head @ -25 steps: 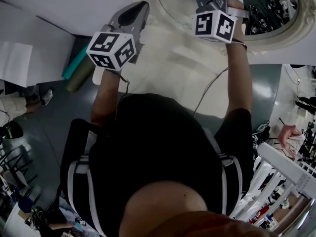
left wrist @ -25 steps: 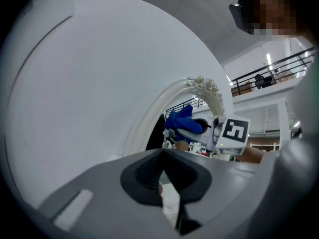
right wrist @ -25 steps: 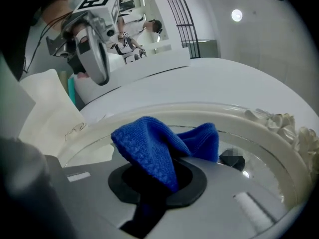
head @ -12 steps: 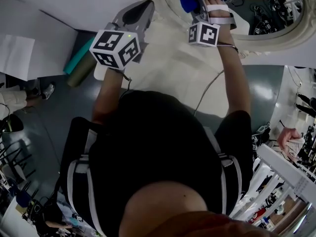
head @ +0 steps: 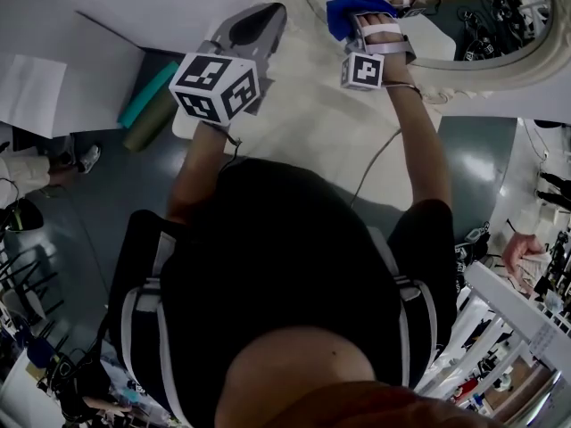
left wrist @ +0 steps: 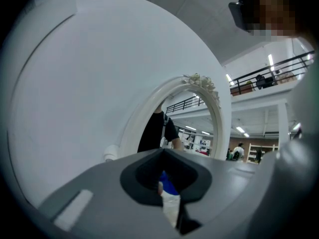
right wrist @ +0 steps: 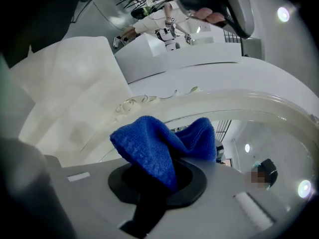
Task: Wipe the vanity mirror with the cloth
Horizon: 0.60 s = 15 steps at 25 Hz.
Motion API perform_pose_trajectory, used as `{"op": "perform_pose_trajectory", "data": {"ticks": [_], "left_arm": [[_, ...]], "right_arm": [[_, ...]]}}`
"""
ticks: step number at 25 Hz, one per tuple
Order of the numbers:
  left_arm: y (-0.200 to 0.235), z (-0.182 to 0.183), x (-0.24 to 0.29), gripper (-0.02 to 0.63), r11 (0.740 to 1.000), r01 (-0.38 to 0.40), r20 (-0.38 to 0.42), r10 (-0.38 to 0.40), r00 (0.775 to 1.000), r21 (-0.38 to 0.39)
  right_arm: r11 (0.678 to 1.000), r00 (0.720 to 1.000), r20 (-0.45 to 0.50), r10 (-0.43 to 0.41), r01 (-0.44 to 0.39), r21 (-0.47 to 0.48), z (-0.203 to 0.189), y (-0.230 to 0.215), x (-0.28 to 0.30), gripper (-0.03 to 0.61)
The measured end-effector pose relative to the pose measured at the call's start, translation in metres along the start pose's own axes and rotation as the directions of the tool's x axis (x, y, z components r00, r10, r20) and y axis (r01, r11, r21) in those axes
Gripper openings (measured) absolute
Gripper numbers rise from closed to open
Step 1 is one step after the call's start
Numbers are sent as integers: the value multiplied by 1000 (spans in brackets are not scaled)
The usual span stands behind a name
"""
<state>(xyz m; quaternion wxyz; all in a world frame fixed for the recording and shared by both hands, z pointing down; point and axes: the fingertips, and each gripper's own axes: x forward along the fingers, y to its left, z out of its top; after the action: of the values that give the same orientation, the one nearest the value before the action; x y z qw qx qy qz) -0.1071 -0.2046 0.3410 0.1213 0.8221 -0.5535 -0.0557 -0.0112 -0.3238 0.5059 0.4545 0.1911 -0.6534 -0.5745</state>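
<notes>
The vanity mirror (head: 486, 25) is an oval glass in an ornate white frame (head: 500, 68), at the top right of the head view. My right gripper (head: 364, 23) is shut on a blue cloth (head: 346, 0) that lies against the lower left part of the glass. In the right gripper view the bunched cloth (right wrist: 159, 143) sticks out of the jaws (right wrist: 160, 172) just below the frame (right wrist: 214, 99). My left gripper (head: 266, 16) hovers left of the mirror, shut and holding nothing. In the left gripper view it (left wrist: 165, 157) points at the mirror's frame (left wrist: 220, 114).
The mirror stands on a cream vanity top (head: 312, 127). A teal roll (head: 147, 94) and an olive roll (head: 147, 128) lie on the grey floor at the left, near a white sheet (head: 31, 92). A white railing (head: 522, 315) and another person's hand (head: 522, 250) are at the right.
My right gripper has moved forward and up with the blue cloth, from the mirror's lower frame onto the glass. The left gripper has shifted slightly forward and stays shut.
</notes>
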Motion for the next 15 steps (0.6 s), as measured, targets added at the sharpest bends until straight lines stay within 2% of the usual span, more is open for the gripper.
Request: {"op": "perform_pose_trajectory", "data": {"ticks": [8, 15], "left_arm": [[-3, -3, -11, 9, 1000, -15, -16, 15, 1000, 11], [0, -5, -14, 9, 1000, -26, -25, 27, 999, 13]], "right_arm": [[996, 997, -22, 72, -73, -52, -14, 58, 4, 49], [983, 982, -56, 180, -182, -31, -34, 108, 8, 49]]}}
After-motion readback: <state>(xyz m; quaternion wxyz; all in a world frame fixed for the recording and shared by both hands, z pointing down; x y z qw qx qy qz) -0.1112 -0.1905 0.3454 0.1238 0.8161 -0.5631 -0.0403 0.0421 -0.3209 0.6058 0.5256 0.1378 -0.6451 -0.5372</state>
